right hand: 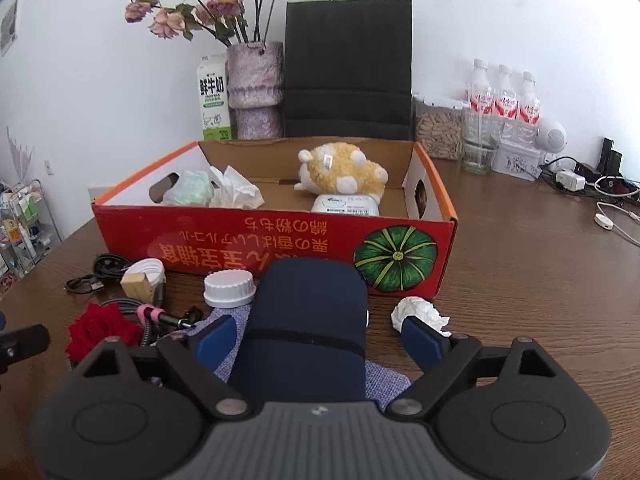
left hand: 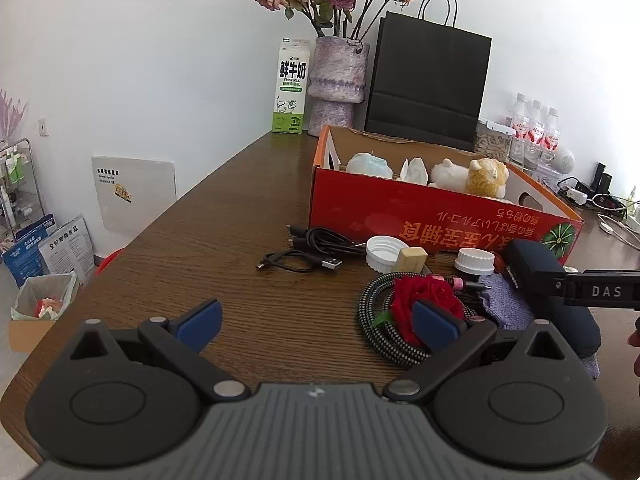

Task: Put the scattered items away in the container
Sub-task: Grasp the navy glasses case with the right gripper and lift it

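Two views, risks noted per view. Left wrist: your left gripper point(left hand: 318, 326) hangs spread and empty over bare table point(left hand: 200, 240), so nothing is at stake there yet; but the red rose point(left hand: 424, 304) sits on the braided cable point(left hand: 372, 320), touching your right-hand pad, and any forward push would likely drag both. The black cables point(left hand: 316, 248) and white lid point(left hand: 384, 252) lie loose before the red box point(left hand: 400, 208). Right wrist: your right gripper point(right hand: 318, 338) straddles the navy case point(right hand: 308, 320), jaws wide, left pad at its edge, right pad clear of it, so no grip. The case rests on the purple cloth point(right hand: 384, 380); closing low could pinch cloth too. The white cap point(right hand: 230, 288) and crumpled tissue point(right hand: 420, 314) sit just beside; a skewed lift may knock them.
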Demonstrator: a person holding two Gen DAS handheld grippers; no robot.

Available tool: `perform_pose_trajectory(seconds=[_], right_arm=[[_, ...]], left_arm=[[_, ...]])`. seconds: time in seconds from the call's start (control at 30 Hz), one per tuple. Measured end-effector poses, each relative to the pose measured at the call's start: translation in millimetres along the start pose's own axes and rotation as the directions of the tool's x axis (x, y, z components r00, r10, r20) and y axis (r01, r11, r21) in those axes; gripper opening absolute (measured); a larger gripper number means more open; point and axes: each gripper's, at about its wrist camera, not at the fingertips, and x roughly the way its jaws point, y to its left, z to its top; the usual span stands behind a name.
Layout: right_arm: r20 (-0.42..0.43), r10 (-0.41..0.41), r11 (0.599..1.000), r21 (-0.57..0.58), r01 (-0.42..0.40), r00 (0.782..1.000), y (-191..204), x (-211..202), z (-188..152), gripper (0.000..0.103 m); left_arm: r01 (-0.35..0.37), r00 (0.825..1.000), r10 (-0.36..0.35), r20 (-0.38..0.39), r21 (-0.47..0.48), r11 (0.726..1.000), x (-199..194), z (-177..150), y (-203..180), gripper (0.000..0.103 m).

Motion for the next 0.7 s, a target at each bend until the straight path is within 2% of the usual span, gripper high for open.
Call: perform_pose_trajectory(seconds=[0.03, 0.07, 0.1, 0.27, 0.7], right_arm=[[-0.016, 0.012, 1.000, 0.006, -0.012, 1.000, 0.2, 4.9, 0.5, 0.080], [-0.033, 0.034, 0.999, 0.015, -0.033, 0.999, -0.2, 9.4, -0.2, 0.072], [-0.047, 0.051, 0.998, 0.027, -0.049, 0.998, -1.1, 12.8, -2.3, 0.071], [0.002, 0.050, 0.998, 0.027, -0.050, 0.999, -0.7, 2.7, -8.0, 0.061], [0.101, 0.026, 0.998, 0.051, -0.031, 0.995, -15.1, -33.2, -12.0, 0.059]], left_arm=[[-0.002, 1.000, 0.002, -0.001, -0.003, 1.000, 0.6, 0.2, 1.2, 0.103], [-0.005, 1.000, 0.005, -0.003, -0.006, 1.000, 1.2, 0.2, 2.2, 0.103], [-0.008, 1.000, 0.008, -0.005, -0.007, 1.000, 2.1, 0.6, 2.9, 0.103], [-0.011, 1.000, 0.011, -0.008, -0.007, 1.000, 5.7, 1.7, 3.4, 0.103], [-0.003, 1.000, 0.003, -0.002, 0.009, 1.000, 7.1, 5.2, -5.2, 0.103]])
